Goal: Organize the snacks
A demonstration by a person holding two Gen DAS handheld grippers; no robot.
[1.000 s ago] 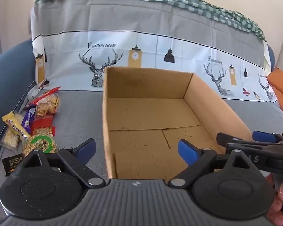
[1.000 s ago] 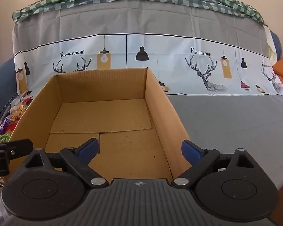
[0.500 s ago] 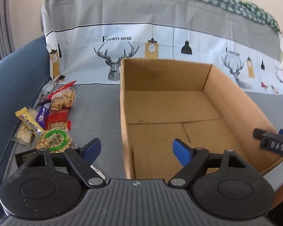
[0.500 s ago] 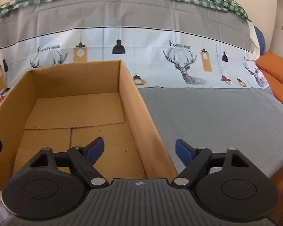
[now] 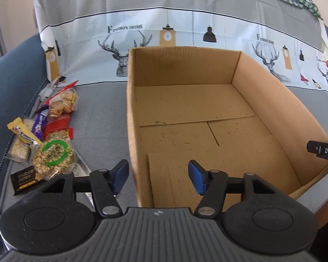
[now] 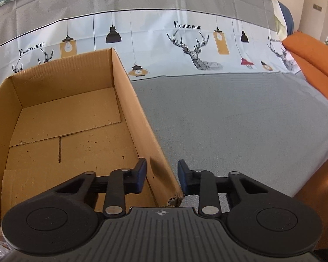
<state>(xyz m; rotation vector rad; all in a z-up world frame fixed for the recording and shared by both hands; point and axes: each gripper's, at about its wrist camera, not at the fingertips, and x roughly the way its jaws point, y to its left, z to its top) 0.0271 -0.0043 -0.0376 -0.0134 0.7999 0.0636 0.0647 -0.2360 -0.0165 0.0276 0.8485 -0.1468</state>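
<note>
both tongs straddle the side walls of an empty cardboard box (image 5: 207, 131) on a grey covered sofa (image 5: 98, 113), snacks waiting to its left.

left wrist view: the left tongs (image 5: 158, 175) have just been closing, one pad outside the box's left wall and one inside, both clear of the card, so they are apart. the snack packets (image 5: 46, 135) lie in a loose heap on the sofa just left of the box, a green-ringed bag of nuts (image 5: 53, 158) nearest. the tip of the other tool shows at the right edge.
right wrist view: the right tongs (image 6: 161, 178) have just been closing around the box's right wall near its torn front corner; a sliver of gap shows on either side, so i cannot tell whether they are clamped. an orange cushion (image 6: 312, 61) sits far right.
</note>
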